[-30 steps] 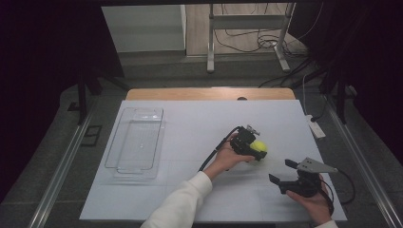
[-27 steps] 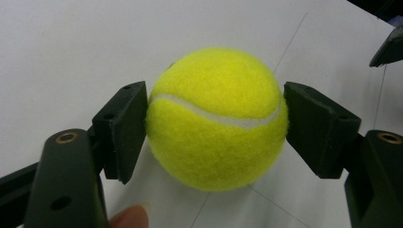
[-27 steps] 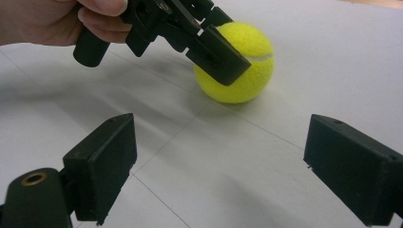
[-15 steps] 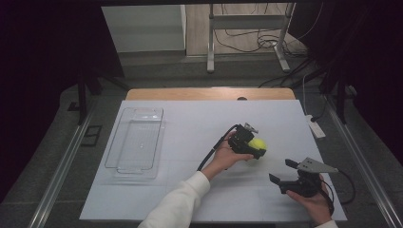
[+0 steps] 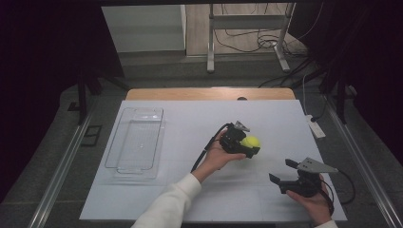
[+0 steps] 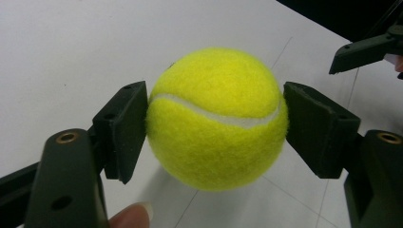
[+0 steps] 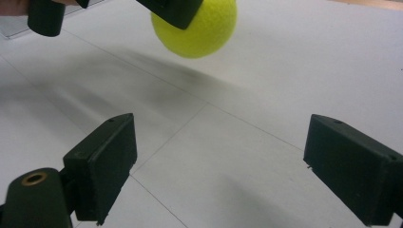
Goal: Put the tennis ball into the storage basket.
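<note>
A yellow tennis ball [image 5: 250, 141] is clamped between the two black pads of my left gripper [image 5: 247, 145], right of the table's middle. In the left gripper view the ball [image 6: 216, 118] sits squeezed between both pads, just above the white surface, with its shadow underneath; my left gripper [image 6: 214, 128] is shut on it. My right gripper [image 5: 280, 171] is held near the front right corner, jaws wide apart with nothing between them. In the right gripper view [image 7: 218, 166] the ball [image 7: 195, 26] hangs ahead above the table.
A clear plastic tray [image 5: 114, 142] lies on the left part of the white table cover [image 5: 190, 118]. A white power strip [image 5: 316, 128] rests at the right edge. Metal rails run along both sides, and a stand with cables is beyond the far edge.
My left gripper has risen a little with the ball in it and drifted slightly left. The right gripper has stayed where it was.
</note>
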Motion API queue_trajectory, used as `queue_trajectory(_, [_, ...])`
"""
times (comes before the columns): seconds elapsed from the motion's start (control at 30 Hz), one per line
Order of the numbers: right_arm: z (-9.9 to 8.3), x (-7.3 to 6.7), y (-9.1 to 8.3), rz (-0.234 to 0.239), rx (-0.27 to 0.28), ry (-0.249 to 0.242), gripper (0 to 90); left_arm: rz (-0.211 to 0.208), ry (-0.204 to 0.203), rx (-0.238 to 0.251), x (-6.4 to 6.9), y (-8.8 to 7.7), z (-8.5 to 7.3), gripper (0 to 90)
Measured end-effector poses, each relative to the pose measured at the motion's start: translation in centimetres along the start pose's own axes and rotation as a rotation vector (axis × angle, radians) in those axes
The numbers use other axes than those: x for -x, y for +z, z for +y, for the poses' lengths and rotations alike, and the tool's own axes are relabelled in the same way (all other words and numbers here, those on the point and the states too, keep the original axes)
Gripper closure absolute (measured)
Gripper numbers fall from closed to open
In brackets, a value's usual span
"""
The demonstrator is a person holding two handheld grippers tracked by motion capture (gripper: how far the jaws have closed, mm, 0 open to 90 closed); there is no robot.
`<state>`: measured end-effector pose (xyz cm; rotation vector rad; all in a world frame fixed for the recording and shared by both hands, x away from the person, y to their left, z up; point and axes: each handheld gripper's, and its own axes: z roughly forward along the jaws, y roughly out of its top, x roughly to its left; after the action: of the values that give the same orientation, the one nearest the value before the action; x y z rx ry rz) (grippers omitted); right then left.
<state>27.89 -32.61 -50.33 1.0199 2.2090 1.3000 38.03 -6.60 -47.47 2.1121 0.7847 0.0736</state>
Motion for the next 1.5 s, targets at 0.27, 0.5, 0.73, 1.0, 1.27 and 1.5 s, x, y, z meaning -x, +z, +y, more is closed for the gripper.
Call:
queue_trajectory(0.27, [0.0, 0.0, 0.0, -0.003, -0.002, -0.002, 11.2, 0.003, 0.01, 0.015, 0.1, -0.7, -0.2, 27.7])
queue_trajectory(0.5, [0.0, 0.0, 0.0, -0.002, 0.0, -0.001, 11.2, 0.004, 0.016, 0.027, 0.2, -1.6, -0.5, 27.7])
queue_trajectory(0.73, [0.0, 0.0, 0.0, -0.004, -0.002, -0.004, 11.2, 0.005, 0.014, 0.045, 0.0, -2.6, -0.8, 27.7])
queue_trajectory(1.0, [0.0, 0.0, 0.0, -0.003, 0.0, -0.002, 11.1, 0.018, 0.013, 0.056, -0.2, -3.5, -1.3, 27.7])
queue_trajectory(1.27, [0.0, -0.1, 0.0, -0.004, -0.003, -0.004, 11.2, 0.026, 0.016, 0.068, -0.5, -4.4, -1.6, 27.7])
queue_trajectory(1.5, [0.0, -0.1, 0.0, -0.005, -0.004, -0.005, 11.2, 0.025, 0.011, 0.076, -0.5, -4.5, -1.7, 27.7])
